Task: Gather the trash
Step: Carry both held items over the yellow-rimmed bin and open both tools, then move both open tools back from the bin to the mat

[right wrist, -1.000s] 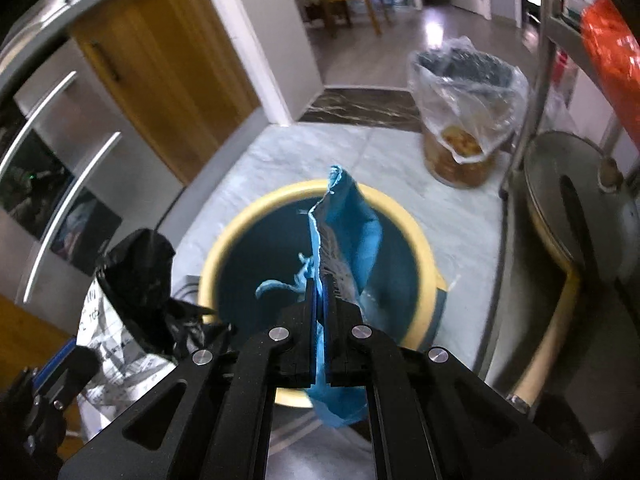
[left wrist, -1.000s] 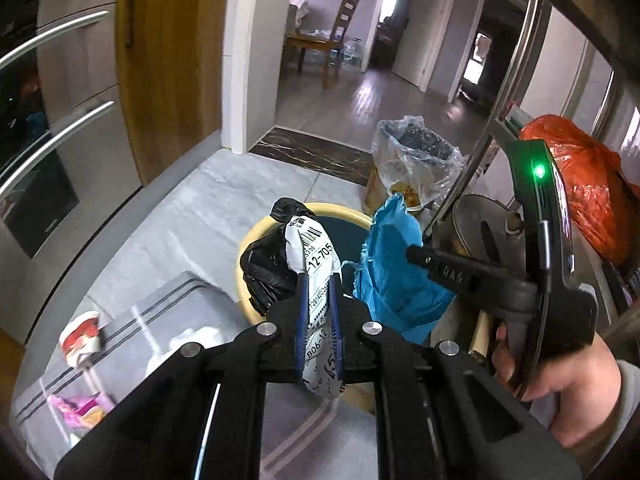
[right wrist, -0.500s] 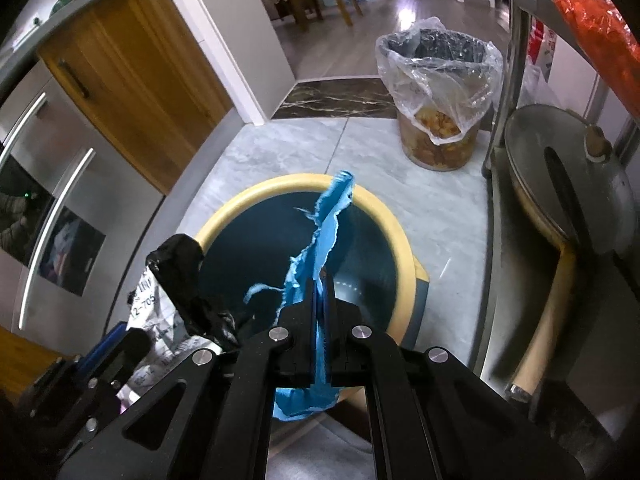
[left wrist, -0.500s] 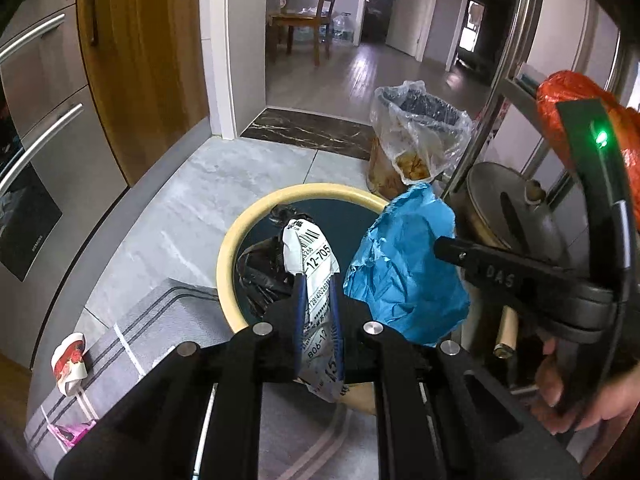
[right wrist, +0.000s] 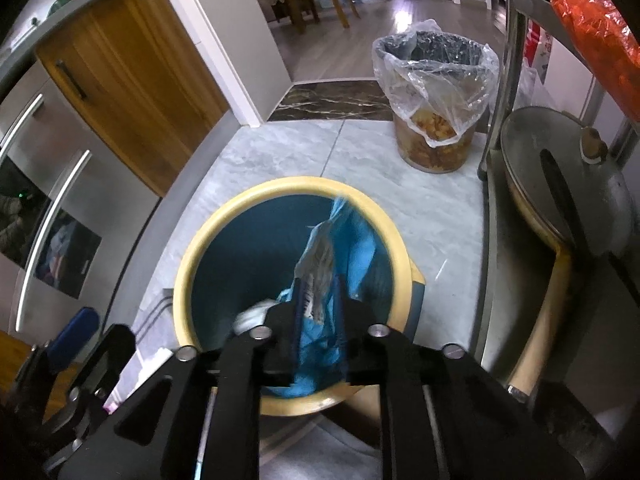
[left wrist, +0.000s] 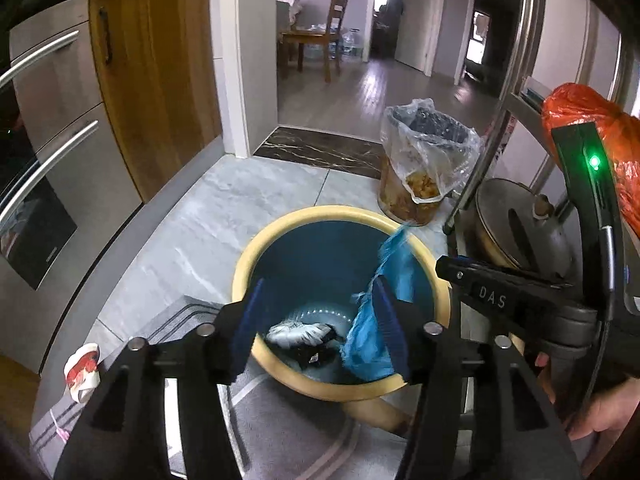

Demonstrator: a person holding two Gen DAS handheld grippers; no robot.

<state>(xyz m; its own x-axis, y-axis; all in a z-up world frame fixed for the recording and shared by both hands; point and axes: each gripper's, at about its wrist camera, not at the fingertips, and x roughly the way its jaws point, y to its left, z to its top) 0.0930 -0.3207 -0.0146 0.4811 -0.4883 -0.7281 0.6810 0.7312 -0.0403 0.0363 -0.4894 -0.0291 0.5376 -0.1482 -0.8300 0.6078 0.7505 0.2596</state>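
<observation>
A round bin (left wrist: 280, 220) with a yellow rim and a blue inside stands on the floor below both grippers. My left gripper (left wrist: 319, 292) hangs over it, its jaws opening with nothing between them. A white-and-black wrapper (left wrist: 298, 330) lies at the bin's bottom. In the right wrist view my right gripper (right wrist: 319, 284) is over the same bin (right wrist: 224, 216), and its jaws are opening. A blurred blue wrapper (right wrist: 360, 248) hangs loose between the parted fingers and reaches down into the bin. The blue wrapper (left wrist: 394, 268) also shows in the left wrist view.
A second bin (left wrist: 424, 168) lined with a clear bag holds food scraps farther back. A metal rack at the right carries a pan lid (left wrist: 516, 232) and an orange bag (left wrist: 588, 116). A grey mat (left wrist: 280, 440) bears a red-and-white wrapper (left wrist: 82, 372). Oven and cabinet fronts line the left.
The left gripper opened and let go of the white-and-black wrapper, which dropped to the bin's bottom. The right jaws parted and the blue wrapper slid lower into the bin.
</observation>
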